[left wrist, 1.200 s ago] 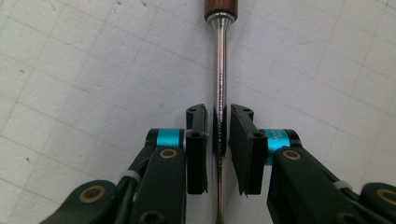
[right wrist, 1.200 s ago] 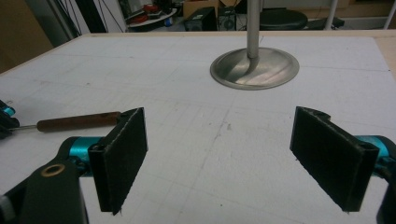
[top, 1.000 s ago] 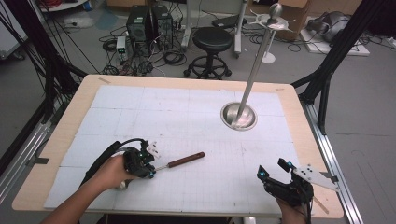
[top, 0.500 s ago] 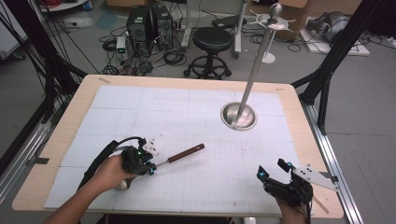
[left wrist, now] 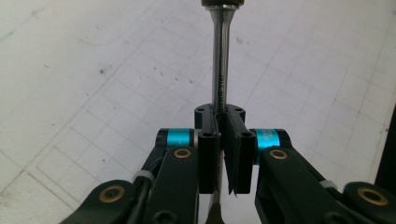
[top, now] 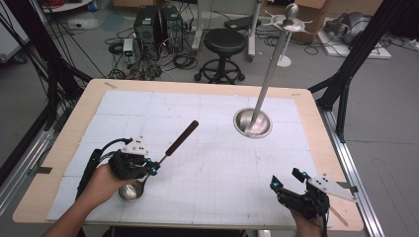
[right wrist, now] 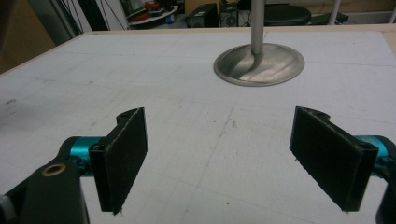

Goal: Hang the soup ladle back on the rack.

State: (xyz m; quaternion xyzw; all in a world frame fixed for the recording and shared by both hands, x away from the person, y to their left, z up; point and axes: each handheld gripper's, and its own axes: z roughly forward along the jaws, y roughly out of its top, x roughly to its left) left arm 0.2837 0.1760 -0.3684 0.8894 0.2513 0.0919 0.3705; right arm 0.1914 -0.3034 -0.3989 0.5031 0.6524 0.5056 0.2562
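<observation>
While left gripper [top: 148,168] clamps ladle [top: 165,149] shaft, handle tilted up toward stand [top: 253,122] — grasp done, hanging pending; right gripper [top: 289,183] spread wide, idle.

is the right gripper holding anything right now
No, the right gripper has its jaws spread wide apart with just bare table between them.
</observation>
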